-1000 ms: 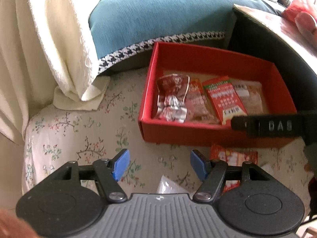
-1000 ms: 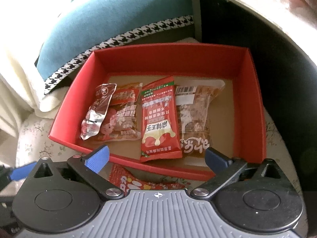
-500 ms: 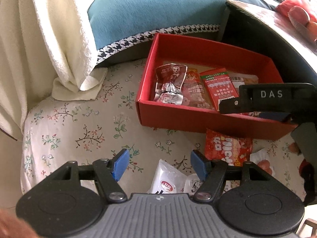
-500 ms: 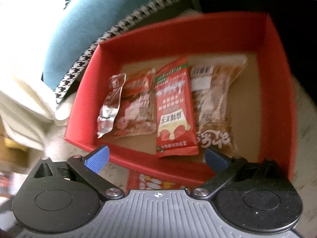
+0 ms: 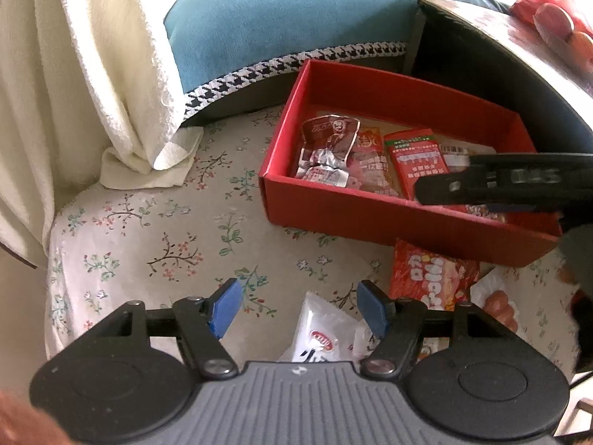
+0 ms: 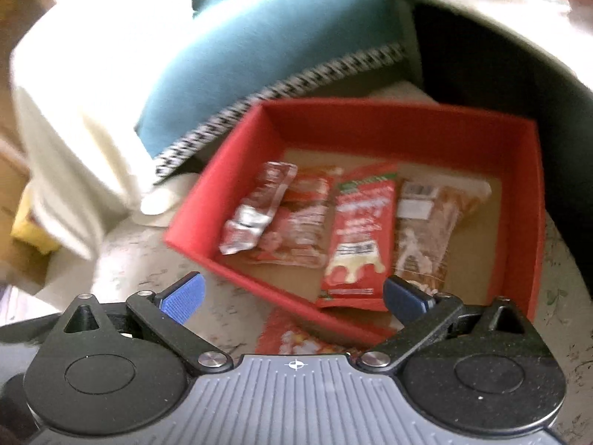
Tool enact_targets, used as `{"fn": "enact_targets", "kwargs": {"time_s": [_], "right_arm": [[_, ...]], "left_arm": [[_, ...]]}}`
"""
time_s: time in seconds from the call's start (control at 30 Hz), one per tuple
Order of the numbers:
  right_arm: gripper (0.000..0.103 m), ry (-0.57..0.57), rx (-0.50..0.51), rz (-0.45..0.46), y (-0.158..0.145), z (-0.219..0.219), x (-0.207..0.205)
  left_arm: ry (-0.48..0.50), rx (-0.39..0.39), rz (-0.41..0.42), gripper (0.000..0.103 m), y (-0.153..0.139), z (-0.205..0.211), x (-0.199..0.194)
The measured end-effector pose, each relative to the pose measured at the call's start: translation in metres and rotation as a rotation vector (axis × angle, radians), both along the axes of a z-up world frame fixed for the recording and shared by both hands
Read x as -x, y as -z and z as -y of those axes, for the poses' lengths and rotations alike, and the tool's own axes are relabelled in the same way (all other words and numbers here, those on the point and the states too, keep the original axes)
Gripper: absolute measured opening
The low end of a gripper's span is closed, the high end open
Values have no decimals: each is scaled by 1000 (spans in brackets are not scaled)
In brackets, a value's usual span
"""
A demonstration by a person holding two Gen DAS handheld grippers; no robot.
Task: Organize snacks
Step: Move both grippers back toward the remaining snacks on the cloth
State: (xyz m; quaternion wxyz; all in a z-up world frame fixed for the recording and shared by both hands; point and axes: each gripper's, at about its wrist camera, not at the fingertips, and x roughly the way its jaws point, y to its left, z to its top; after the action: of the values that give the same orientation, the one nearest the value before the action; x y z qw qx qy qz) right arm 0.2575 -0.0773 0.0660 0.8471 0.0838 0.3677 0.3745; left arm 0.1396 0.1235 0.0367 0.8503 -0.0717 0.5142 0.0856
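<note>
Floral-printed cloth (image 5: 148, 230) covers the surface, with a teal cushion (image 5: 281, 18) and a white towel (image 5: 92, 74) behind it. On the cloth sits a red cardboard box (image 5: 333, 215) already holding 4 packets: a crinkled clear-and-silver pouch (image 5: 328, 152), a red pouch (image 5: 368, 163) partly under it, a red sachet with a green top (image 5: 417, 155), and a clear bag of brown snacks (image 6: 426, 230) on the right.

Just outside the box's near wall lie the loose ones: a red-orange puffed-snack packet (image 5: 430, 274) touching the box, a white packet with a red oval logo (image 5: 318, 333) close under the left gripper (image 5: 298, 306), and what looks like a sausage-print wrapper (image 5: 496, 300) (partly hidden, so I am not sure).

The left gripper hangs with its jaws spread and nothing between them. The right gripper (image 6: 292, 294) is likewise wide apart and empty, hovering over the box's near wall; its view is motion-blurred.

All these packets look light, thin and floppy, with slick film that may slide between the pads. The white packet seems the nearest target: I would pinch it across a flat sealed edge rather than the puffed middle, since squeezing there could crush the contents.
</note>
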Motion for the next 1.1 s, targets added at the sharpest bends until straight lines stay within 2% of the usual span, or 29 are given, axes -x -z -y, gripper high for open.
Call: {"fn": "enact_targets", "kwargs": {"time_s": [0.07,0.13,0.27,0.33,0.37,0.4,0.47,0.5,0.53,0.6,0.67,0.77,0.83,0.93,1.1], "right_arm": [[103,-9,-50,50,-14,12,17],[103,8,-148,107,-34,33,39],[103,198,-296,327,-75,82,113],[103,305,-365,422,-76,97,145],[103,306,-394,458,-74,100,151],[103,271,-421,433,-71,100,146],[103,185,-455,220,-60,96,117],[103,191,-432,116,-52,91,104],[103,207,-387,98,-47,86,100],[103,235,-195,149,-40,69,101],[103,253,4,249,-30,48,113],[103,175,149,292,-10,28,126],[103,138,202,288,0,20,131],[103,102,216,199,13,16,128],[103,117,271,140,30,13,133]], "left_arm": [[-3,-1,-4,62,1,-2,3],[-6,8,-1,62,-1,-4,7],[-5,32,37,62,-13,-5,16],[-3,49,60,62,-19,-7,21],[-3,55,68,62,-21,-8,23],[-6,58,74,62,-23,-10,25],[-17,62,75,64,-22,-12,27],[-19,62,69,64,-21,-12,28],[-12,59,59,65,-18,-10,29],[17,37,38,65,-13,-5,29],[54,4,15,65,-7,1,31],[98,-29,-10,65,2,5,35],[131,-37,-33,65,10,8,39],[180,-53,-68,65,24,13,46],[224,-45,-103,65,42,15,45]]}}
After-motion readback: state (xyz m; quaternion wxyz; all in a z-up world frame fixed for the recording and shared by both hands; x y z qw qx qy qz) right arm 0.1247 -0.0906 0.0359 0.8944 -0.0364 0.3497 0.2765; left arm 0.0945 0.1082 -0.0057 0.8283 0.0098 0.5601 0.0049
